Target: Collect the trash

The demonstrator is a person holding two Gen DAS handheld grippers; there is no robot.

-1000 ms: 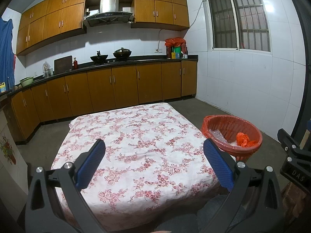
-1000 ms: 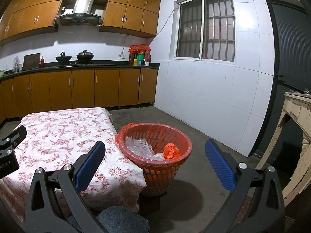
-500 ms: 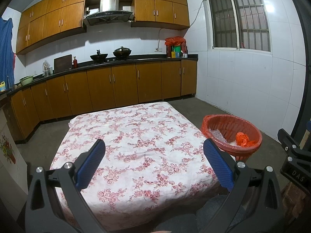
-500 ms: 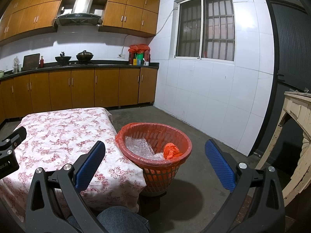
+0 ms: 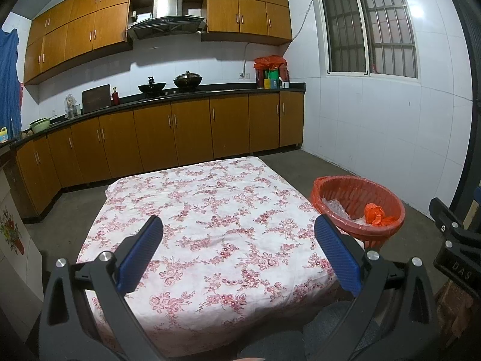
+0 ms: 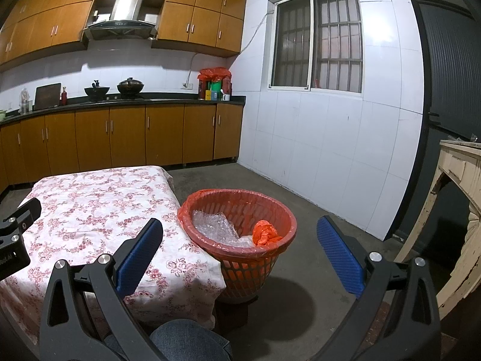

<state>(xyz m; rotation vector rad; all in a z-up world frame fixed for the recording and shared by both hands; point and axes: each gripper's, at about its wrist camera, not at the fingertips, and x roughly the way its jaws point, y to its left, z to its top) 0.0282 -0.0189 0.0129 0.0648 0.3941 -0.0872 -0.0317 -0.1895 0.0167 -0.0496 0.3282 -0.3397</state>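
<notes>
At the bottom of the left wrist view, the left gripper [image 5: 239, 240] is being held with its blue pads [image 5: 141, 252] spread wide apart, nothing between them. Just below it, at the bottom edge, a knee in denim [image 5: 330, 331] is being shown. Part of the right gripper's body is being seen at the right edge of this frame.

In the right wrist view, the right gripper [image 6: 240, 240] is likewise being held wide apart and empty, low in the frame, with the denim knee [image 6: 186, 343] beneath it.

Beyond the left gripper, the centre of the frame is being filled by a table [image 5: 210, 210] covered with a floral cloth. Just beside the table's right edge, a red basket [image 6: 270, 258] lined with a red bag is being seen standing on the floor [image 6: 315, 216], at the centre of the right wrist view. Inside it, bubble wrap [image 6: 213, 225] is lying at the left and a crumpled orange bag [image 6: 264, 233] at the right.

At the right edge of the right view, a worn cream cabinet [image 6: 457, 180] is being shown.

Farther back, brown cabinets [image 5: 180, 132] under a dark counter are being seen across the frame, with two woks [image 5: 168, 85] on the stove and a barred window [image 5: 369, 30] at the upper right.
</notes>
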